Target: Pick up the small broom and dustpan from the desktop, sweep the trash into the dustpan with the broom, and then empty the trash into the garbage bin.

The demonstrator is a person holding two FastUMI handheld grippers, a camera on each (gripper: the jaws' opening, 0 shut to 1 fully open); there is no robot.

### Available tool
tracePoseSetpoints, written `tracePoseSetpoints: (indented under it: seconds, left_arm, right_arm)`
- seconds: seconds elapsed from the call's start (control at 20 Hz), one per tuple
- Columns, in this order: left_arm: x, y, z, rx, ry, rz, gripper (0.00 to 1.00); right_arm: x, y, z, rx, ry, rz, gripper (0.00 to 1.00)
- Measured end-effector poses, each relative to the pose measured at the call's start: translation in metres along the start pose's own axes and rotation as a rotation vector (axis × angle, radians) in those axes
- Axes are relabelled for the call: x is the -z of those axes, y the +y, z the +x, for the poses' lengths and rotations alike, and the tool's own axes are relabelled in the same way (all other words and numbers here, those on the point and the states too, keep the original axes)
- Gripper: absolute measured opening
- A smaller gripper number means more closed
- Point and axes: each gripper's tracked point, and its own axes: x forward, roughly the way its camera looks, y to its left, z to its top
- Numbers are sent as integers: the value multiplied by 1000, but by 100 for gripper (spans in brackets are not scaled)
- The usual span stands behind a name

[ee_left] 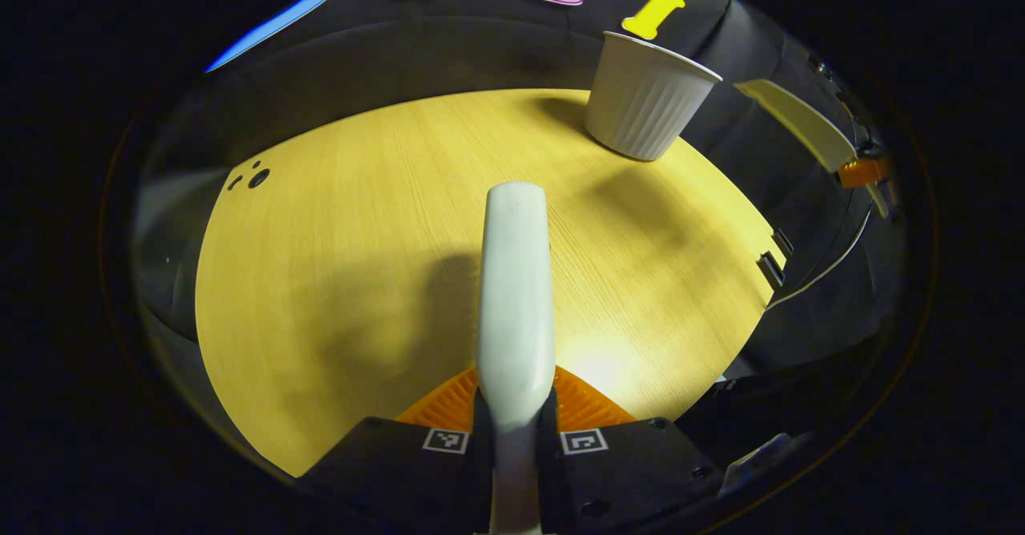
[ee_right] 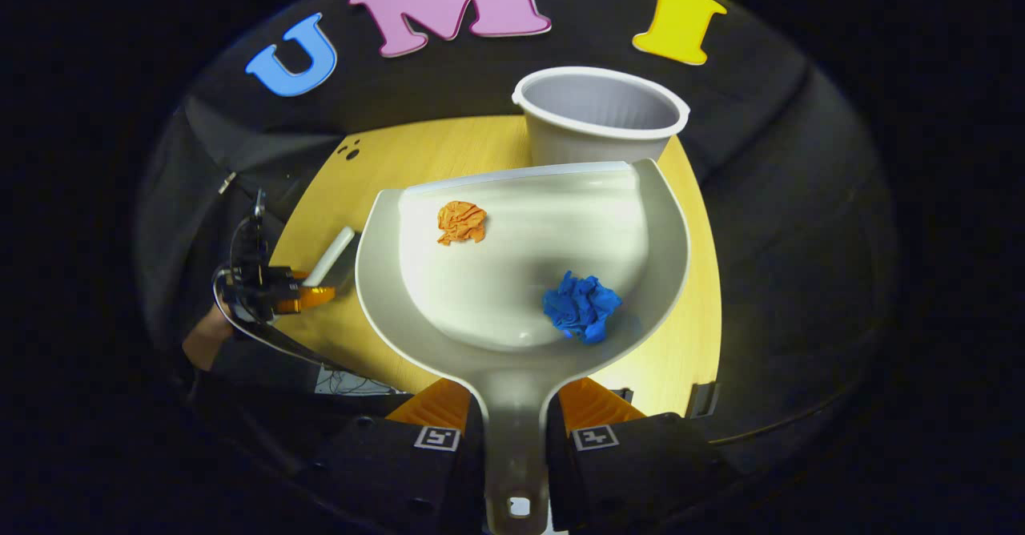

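Now we grip the dustpan [ee_right: 528,279] handle in the right gripper [ee_right: 516,431], pan pointing far toward the bin [ee_right: 600,114]; the left gripper [ee_left: 515,431] clamps the broom [ee_left: 516,295] handle.

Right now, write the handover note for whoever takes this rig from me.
Left gripper: shut on the broom handle, which points out over the wooden desk.
Right gripper: shut on the dustpan handle, holding the dustpan with its front edge next to the white bin.
Trash: the orange paper ball and the blue paper ball both lie inside the dustpan.
Done: broom and dustpan picked up, trash swept into the pan.
Left: tip the dustpan over the bin so both balls drop in. The blue ball sits near the handle end, so it may need a steeper tilt.
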Motion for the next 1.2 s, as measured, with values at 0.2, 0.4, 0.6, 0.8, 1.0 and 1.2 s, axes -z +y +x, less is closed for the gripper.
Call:
tracePoseSetpoints:
  seconds: [0.2, 0.4, 0.6, 0.8, 1.0, 1.2]
  left_arm:
    - [15, 12, -13, -19, -14, -74, 29]
    - [29, 22, -31, -56, -26, -117, 27]
    - [37, 40, -47, -101, -52, -174, 27]
    - [47, 53, -68, -150, -84, -255, 27]
    - [64, 62, -82, -200, -85, -347, 27]
    - [81, 63, -102, -268, -68, -415, 27]
  right_arm:
    - [-58, -21, -26, -3, -74, 37, 36]
    - [-108, -43, -12, 23, -138, 68, 36]
    - [-147, -70, 27, 105, -170, 70, 36]
    - [-177, -91, 57, 187, -212, 63, 36]
    - [-195, -109, 69, 254, -249, 29, 36]
    - [-191, -123, 80, 333, -226, -88, 36]
